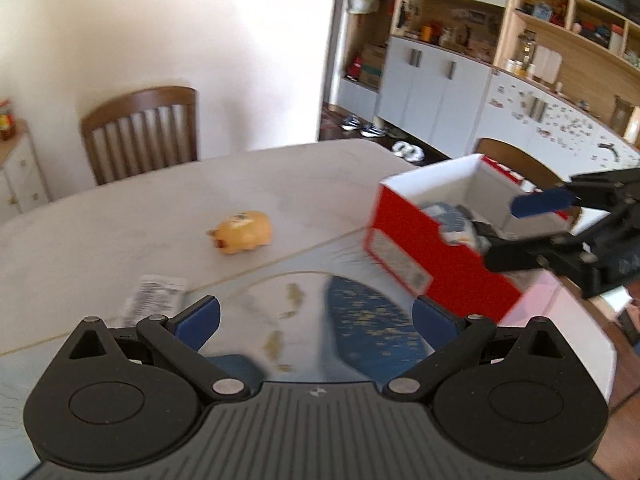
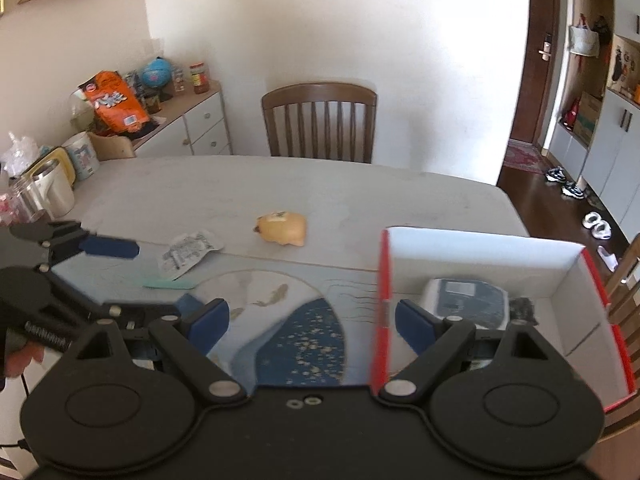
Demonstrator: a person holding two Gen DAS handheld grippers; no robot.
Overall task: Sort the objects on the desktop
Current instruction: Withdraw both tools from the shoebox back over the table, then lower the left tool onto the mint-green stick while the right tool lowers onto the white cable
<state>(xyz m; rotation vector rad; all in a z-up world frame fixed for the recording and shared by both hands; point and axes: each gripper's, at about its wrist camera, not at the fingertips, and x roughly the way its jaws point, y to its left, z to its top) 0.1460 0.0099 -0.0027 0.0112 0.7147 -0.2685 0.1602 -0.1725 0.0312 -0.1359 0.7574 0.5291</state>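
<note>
A yellow pig toy (image 1: 242,232) (image 2: 282,228) lies on the pale table beyond a blue-and-white fish placemat (image 1: 360,320) (image 2: 300,332). A white printed packet (image 1: 154,298) (image 2: 190,252) lies at the mat's left edge, over a green strip (image 2: 168,283). A red box (image 1: 440,272) (image 2: 480,248) with a white inside stands at the right and holds a blue-white packet (image 2: 466,300) and a small black item (image 2: 524,306). My left gripper (image 1: 316,320) (image 2: 116,280) hangs open and empty over the mat. My right gripper (image 2: 312,322) (image 1: 520,228) is open above the box's near wall.
A wooden chair (image 2: 320,120) stands behind the table; another chair (image 1: 516,160) stands by the box. A sideboard (image 2: 192,116) at the left carries an orange snack bag (image 2: 116,104), a globe and jars. Mugs (image 2: 52,188) sit on the table's left end. A hand (image 2: 20,356) holds the left gripper.
</note>
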